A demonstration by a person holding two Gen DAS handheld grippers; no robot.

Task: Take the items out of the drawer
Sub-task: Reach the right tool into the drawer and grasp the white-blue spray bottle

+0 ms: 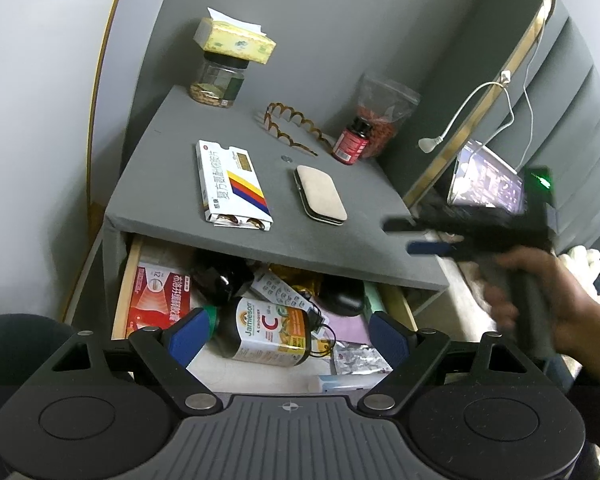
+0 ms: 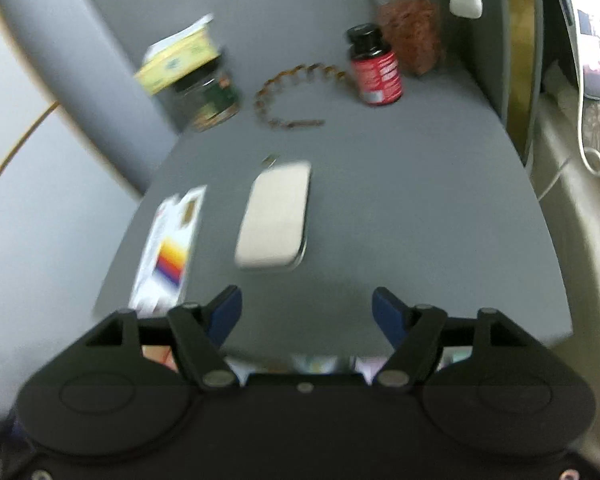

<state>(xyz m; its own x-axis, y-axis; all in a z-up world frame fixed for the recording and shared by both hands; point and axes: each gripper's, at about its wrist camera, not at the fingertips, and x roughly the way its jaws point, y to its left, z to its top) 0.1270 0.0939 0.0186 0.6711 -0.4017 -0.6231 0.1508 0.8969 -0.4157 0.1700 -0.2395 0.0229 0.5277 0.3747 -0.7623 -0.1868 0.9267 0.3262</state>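
Grey nightstand top [image 1: 172,128] above an open drawer [image 1: 126,280] packed with clutter: red box [image 1: 156,300] at left, vitamin bottle [image 1: 268,332] lying centre, foil packs [image 1: 360,360] right. The left gripper [image 1: 288,334] hangs wide open and empty, its fingers either side of the bottle. The right gripper [image 2: 306,308], also open and empty, hovers over the tabletop. Risk: the smooth round bottle may roll or slip, or a finger may catch its looped cord.
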